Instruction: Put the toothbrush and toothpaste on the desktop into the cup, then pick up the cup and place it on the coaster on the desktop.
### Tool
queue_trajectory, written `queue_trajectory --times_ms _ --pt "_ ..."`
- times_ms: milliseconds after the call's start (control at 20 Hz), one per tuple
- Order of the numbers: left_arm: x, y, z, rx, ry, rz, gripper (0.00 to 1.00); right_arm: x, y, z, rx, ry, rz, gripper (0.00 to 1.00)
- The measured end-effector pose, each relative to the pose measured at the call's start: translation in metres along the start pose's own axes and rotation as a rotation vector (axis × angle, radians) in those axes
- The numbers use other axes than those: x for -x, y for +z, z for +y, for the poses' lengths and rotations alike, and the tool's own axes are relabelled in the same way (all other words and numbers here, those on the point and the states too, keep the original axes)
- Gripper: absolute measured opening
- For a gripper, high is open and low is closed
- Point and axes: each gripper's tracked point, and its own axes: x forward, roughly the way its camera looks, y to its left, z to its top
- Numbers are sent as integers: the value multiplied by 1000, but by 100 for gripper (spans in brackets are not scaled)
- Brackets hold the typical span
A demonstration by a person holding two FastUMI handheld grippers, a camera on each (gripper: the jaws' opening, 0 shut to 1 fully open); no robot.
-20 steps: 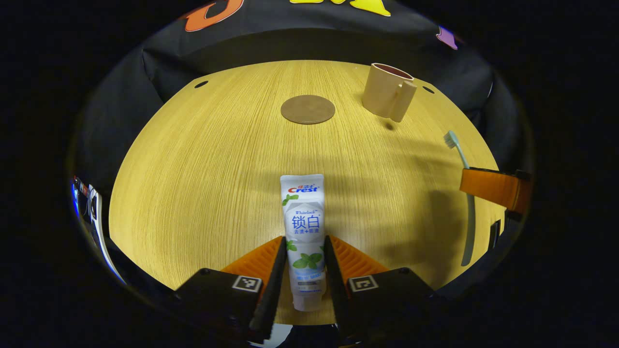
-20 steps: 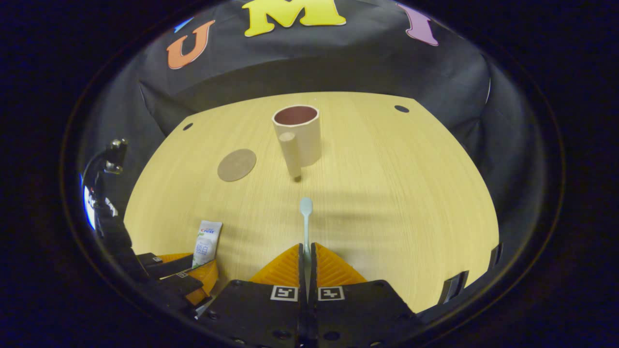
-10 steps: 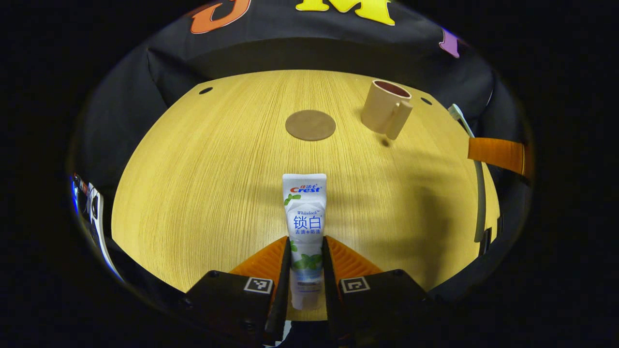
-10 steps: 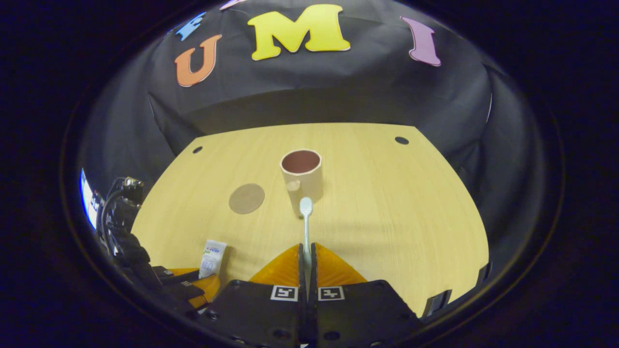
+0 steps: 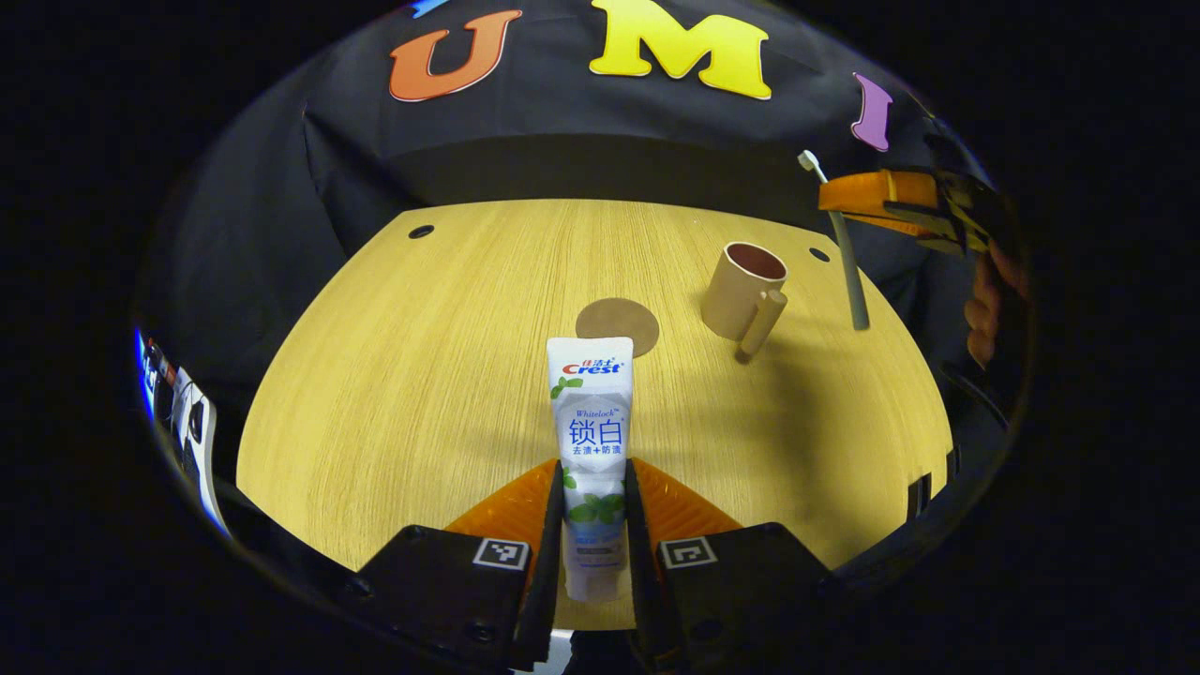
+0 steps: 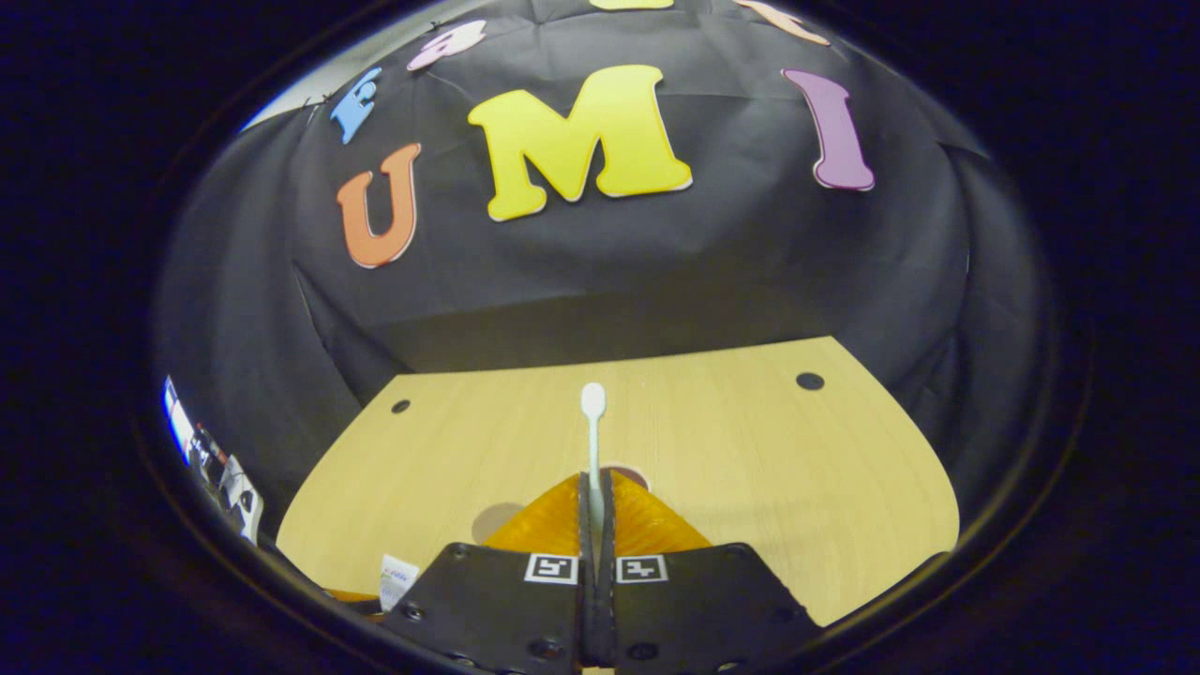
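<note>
The thin pale green plastic toothbrush (image 5: 847,272), pinched tight by the right gripper (image 5: 877,202) at the frame's upper right beside the tan round cup (image 5: 741,291), should be stood straight, handle down, over the cup's mouth, while the white toothpaste tube (image 5: 591,441) is squeezed low in the middle by the left gripper (image 5: 592,534)

A: What moved over that second?

B: The right gripper (image 5: 848,202) rose. It had pinched the toothbrush (image 5: 844,253) flat on the desktop (image 5: 422,375); by the end the brush hung in the air, handle down, to the right of the cup (image 5: 741,295).

A: And in the right gripper view?

B: The cup sank behind the fingers, leaving just its rim (image 6: 626,473).

A: The left gripper (image 5: 594,497)?

B: It closed in on the toothpaste (image 5: 591,441) and lifted, and the coaster (image 5: 617,325) ended up just behind the tube's top.
</note>
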Motion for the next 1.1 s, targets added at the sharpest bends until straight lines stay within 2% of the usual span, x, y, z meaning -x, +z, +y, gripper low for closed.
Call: queue_trajectory --times_ms 200,400,550,600,650,700,800,950,1000,1100 --pt "2 7 11 6 33 -27 37 -45 25 12 26 13 -97 0" --pt "3 20 14 16 50 -58 37 -84 23 21 63 14 -137 0" --pt "3 26 19 17 67 -72 37 -107 6 17 81 4 -116 0" --pt "3 28 20 23 69 -74 41 -111 1 15 77 2 -113 0" --pt "3 31 21 29 71 -77 36 -115 -3 12 77 -4 -109 0" --pt "2 32 23 31 74 -80 41 -117 -8 10 79 -8 -104 0" --pt "3 36 26 32 80 -81 41 -121 -17 8 86 -13 -101 0" --pt "0 40 30 35 84 -85 41 -126 -31 2 81 -25 -80 1" --pt "0 41 30 34 83 -90 37 -127 -36 1 80 -30 -73 1" --pt "0 46 29 33 78 -102 37 -122 -39 -1 84 -36 -72 7"
